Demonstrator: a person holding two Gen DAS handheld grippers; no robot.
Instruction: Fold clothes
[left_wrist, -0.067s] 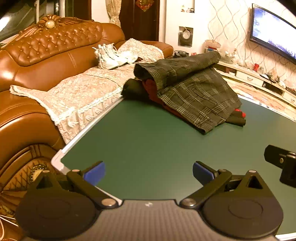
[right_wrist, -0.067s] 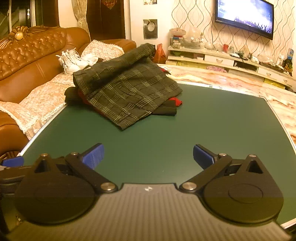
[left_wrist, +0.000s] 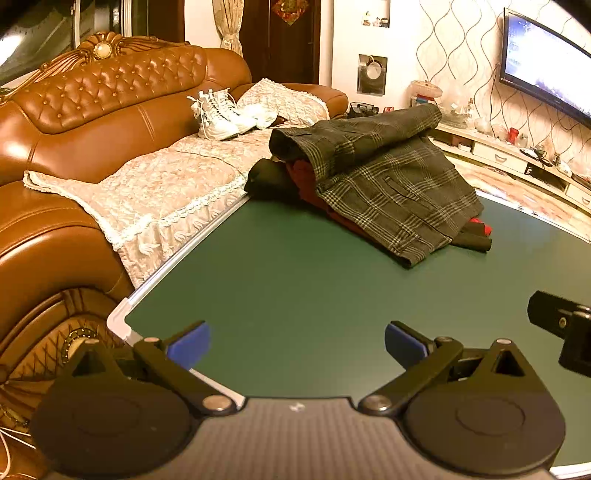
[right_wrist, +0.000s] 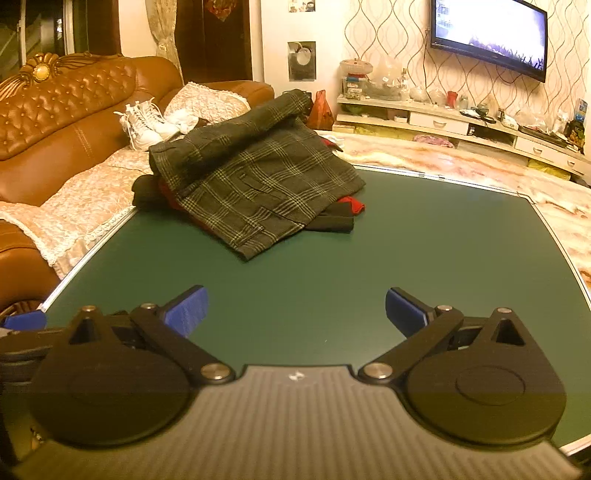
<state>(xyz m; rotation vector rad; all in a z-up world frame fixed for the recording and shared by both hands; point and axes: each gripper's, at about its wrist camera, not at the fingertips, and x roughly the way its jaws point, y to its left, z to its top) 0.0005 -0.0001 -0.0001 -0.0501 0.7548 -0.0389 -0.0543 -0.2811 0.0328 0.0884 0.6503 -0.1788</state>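
A pile of clothes lies at the far left corner of the green table (left_wrist: 295, 288): dark plaid trousers (left_wrist: 391, 184) on top, a red garment (left_wrist: 306, 181) and a black garment (left_wrist: 269, 177) under them. The pile also shows in the right wrist view, with the plaid trousers (right_wrist: 258, 184) uppermost. My left gripper (left_wrist: 297, 343) is open and empty over the table's near left corner. My right gripper (right_wrist: 295, 314) is open and empty over the near middle of the table (right_wrist: 406, 240). Both are well short of the pile.
A brown leather sofa (left_wrist: 103, 99) with a lace cover stands along the table's left edge, with white sneakers (left_wrist: 218, 114) on it. The right gripper's body (left_wrist: 565, 332) shows at the left wrist view's right edge. A TV (right_wrist: 487, 33) and a low cabinet stand behind.
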